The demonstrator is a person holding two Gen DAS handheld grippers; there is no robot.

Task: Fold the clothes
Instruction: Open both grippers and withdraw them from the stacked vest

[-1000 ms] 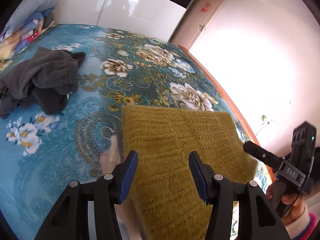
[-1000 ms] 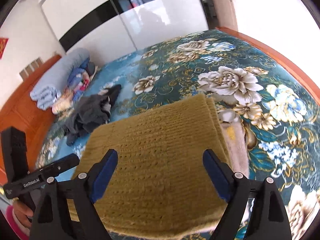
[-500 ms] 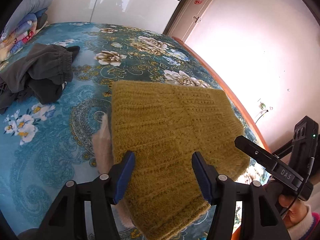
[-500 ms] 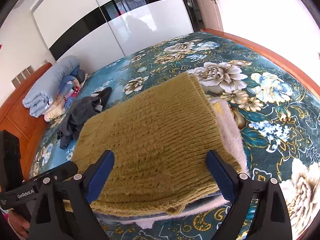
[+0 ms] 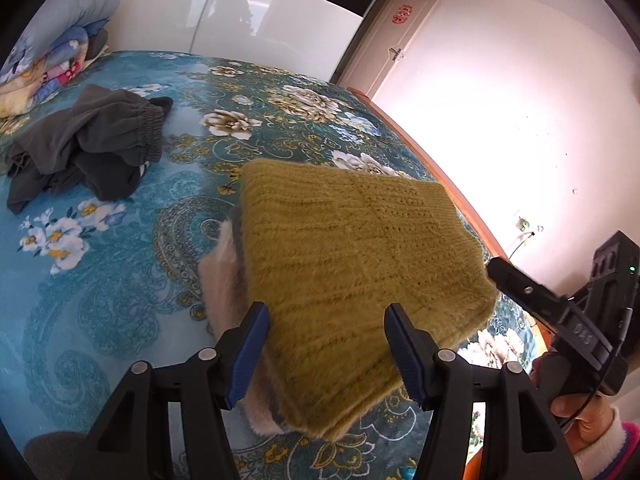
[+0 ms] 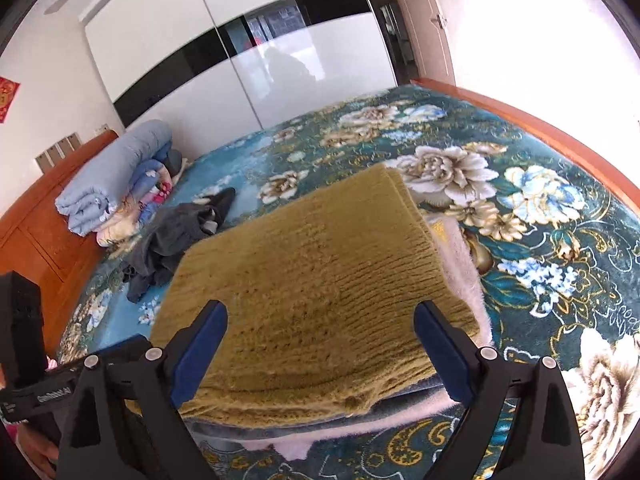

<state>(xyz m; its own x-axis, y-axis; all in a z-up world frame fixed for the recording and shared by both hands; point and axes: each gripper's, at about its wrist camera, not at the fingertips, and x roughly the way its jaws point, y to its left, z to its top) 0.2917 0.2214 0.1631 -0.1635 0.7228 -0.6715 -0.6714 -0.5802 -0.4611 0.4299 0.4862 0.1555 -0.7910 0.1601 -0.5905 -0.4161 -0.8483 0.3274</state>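
A folded olive-green knit sweater (image 5: pixel 344 264) (image 6: pixel 316 292) lies on top of a folded pink fluffy garment (image 5: pixel 224 288) (image 6: pixel 464 264) on the floral bedspread. My left gripper (image 5: pixel 326 352) hovers open above the sweater's near edge, nothing between its blue pads. My right gripper (image 6: pixel 320 352) is also open, wide, over the sweater's front edge. A crumpled dark grey garment (image 5: pixel 88 144) (image 6: pixel 176 240) lies farther back on the bed. In the left wrist view the other gripper's body (image 5: pixel 576 320) shows at the right, held by a hand.
Rolled blue and patterned bedding (image 6: pixel 116 188) (image 5: pixel 48 48) sits by the wooden headboard (image 6: pixel 36 236). The bed's wooden edge (image 5: pixel 452 184) runs along the right. A white and black wardrobe (image 6: pixel 248 60) stands behind the bed, beside a door (image 5: pixel 392 40).
Both grippers have drawn back and up from the sweater stack, so more of the stack and its near edge shows. The sweater lies still.
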